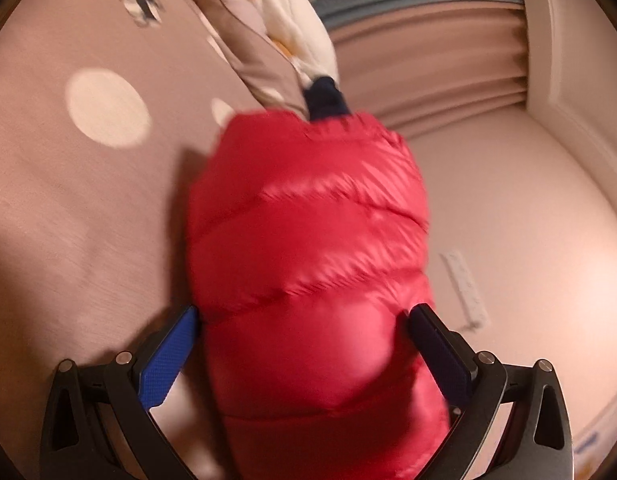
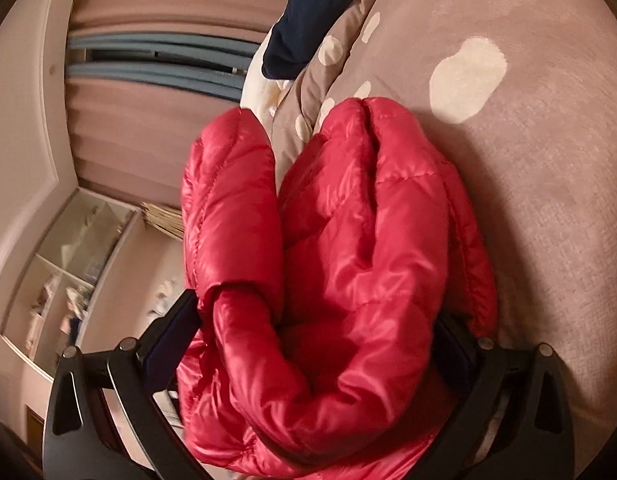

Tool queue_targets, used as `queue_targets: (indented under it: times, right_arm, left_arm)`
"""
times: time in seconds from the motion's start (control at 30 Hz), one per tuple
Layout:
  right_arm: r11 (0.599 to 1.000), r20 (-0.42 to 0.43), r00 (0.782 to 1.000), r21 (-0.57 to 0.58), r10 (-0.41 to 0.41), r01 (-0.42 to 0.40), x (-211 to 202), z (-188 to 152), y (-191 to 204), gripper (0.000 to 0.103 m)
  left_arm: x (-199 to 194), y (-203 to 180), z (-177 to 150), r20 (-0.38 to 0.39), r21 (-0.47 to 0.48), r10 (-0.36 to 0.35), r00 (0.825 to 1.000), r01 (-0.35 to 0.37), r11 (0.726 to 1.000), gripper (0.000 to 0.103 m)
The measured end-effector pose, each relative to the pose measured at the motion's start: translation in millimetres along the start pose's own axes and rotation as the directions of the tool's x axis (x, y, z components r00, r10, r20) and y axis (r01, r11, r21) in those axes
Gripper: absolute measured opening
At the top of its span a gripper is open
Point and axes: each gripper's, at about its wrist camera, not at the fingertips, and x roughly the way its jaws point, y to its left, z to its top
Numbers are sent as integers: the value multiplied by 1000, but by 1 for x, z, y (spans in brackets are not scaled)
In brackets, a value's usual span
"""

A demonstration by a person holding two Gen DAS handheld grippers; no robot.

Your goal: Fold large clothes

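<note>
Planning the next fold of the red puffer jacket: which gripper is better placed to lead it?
Probably the right gripper: it clamps bunched layers of the red puffer jacket; the left gripper pinches one puffy section.

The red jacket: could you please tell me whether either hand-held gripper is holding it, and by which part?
Both hold the jacket: the left hand-held gripper grips a quilted bundle, the right hand-held gripper a bunched fold.

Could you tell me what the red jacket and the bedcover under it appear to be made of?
The puffy red quilted jacket looks like thin, glossy nylon or polyester shell over soft down-like filling: bright highlights, stitched channels bulging between seams. The dusty-pink bedcover with cream spots looks like matte woven or brushed cotton, with faint crosshatch texture and no shine. Both gripper pads press into the jacket.
</note>
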Motion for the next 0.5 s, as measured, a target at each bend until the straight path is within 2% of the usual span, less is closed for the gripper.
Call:
queue_targets:
  times: [0.07, 0.27, 0.33, 0.37, 0.43, 0.5]
  right_arm:
    - [1000, 2, 1000, -25, -14, 14, -1, -1, 3, 103]
    - [999, 0, 1000, -31, -11, 11, 1, 5, 4, 103]
    - [999, -7, 1000, -33, -9, 8, 3, 7, 5, 103]
    - [999, -11, 1000, -40, -8, 7, 4, 8, 5, 103]
    - [997, -34, 999, -74, -24, 22, 10, 7, 7, 103]
    - [990, -46, 996, -125, -70, 64, 17, 4, 11, 103]
  left_arm:
    - [2, -1, 0, 0, -3, -1, 1000, 1, 1000, 102]
    - [5, 4, 1, -51, -39, -121, 991, 119, 992, 102]
    - [7, 1, 0, -81, -29, -141, 987, 139, 990, 102]
    - [11, -1, -1, -101, -16, -138, 985, 137, 990, 102]
    - [19, -10, -5, -139, 36, -87, 986, 92, 995, 102]
    - [20, -13, -8, -125, 51, -57, 991, 63, 997, 101]
